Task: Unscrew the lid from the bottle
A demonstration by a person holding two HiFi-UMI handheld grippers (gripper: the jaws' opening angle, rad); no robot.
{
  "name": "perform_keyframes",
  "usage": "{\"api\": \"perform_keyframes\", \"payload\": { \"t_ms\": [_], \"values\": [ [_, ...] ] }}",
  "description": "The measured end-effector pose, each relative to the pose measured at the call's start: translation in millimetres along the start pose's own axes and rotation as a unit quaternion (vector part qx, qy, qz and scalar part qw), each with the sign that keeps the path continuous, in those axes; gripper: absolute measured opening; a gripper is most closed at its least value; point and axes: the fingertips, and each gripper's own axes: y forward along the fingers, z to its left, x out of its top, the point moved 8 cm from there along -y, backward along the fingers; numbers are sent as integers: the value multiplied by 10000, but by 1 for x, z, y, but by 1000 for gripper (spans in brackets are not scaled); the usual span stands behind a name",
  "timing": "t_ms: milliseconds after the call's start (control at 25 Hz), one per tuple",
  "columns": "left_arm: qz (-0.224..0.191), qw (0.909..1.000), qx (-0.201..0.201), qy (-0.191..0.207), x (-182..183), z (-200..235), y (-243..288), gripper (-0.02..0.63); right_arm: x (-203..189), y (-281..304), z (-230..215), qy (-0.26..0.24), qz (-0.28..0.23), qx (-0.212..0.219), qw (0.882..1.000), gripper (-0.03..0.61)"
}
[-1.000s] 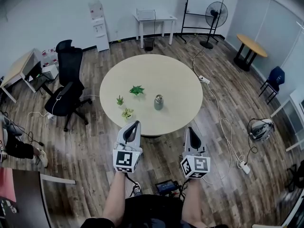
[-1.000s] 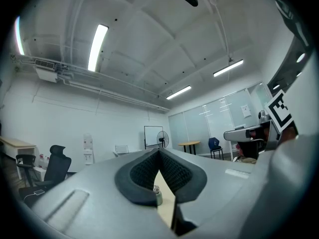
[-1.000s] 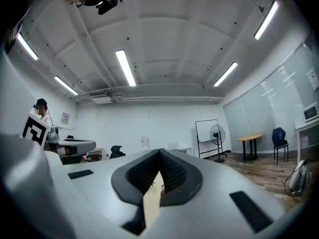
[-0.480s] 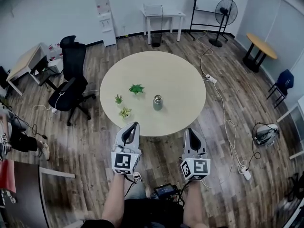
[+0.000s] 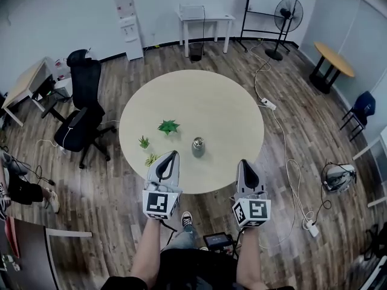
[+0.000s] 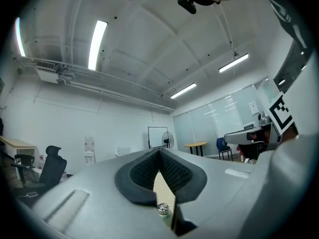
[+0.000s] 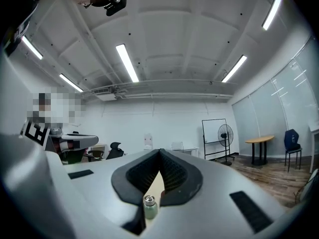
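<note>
A small grey-green bottle [image 5: 198, 147] with a metal lid stands upright on the round beige table [image 5: 211, 101], near its front edge. My left gripper [image 5: 172, 156] is shut and holds nothing; its tip reaches the table's front rim, left of the bottle and short of it. The right gripper [image 5: 245, 162] is also shut and holds nothing, right of the bottle at the rim. In the left gripper view the bottle [image 6: 163, 211] shows low behind the closed left gripper [image 6: 159, 151]. The right gripper view has the bottle [image 7: 150, 206] just below the closed right gripper [image 7: 160, 151].
Three small potted plants [image 5: 169, 126] [image 5: 144, 141] [image 5: 151, 159] stand on the table left of the bottle. A black office chair [image 5: 81, 110] is at the left. A cable with a power strip [image 5: 269, 104] runs along the floor on the right. A fan [image 5: 284, 17] and a white desk [image 5: 202, 20] stand at the back.
The table and bottle have come nearer in the head view. Both grippers, still shut, now reach the table's front rim instead of hanging over the floor before it.
</note>
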Motion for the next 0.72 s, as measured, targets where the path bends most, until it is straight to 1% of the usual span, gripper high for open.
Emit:
{"api": "perform_keyframes", "payload": {
  "t_ms": [160, 320, 560, 720],
  "values": [
    [-71, 9998, -133, -118, -1, 32, 48, 2, 10, 51, -8, -40, -11, -116, 9999, 3],
    [-132, 9995, -252, -133, -5, 52, 80, 2, 14, 88, -12, -19, -67, -219, 9997, 3],
    [-59, 9995, -257, -169, -13, 58, 119, 2, 14, 125, -26, -100, -14, -178, 9998, 3],
    [-71, 9998, -142, -145, -16, 54, 133, 2, 12, 137, -38, -111, -16, -95, 9999, 3]
  ]
}}
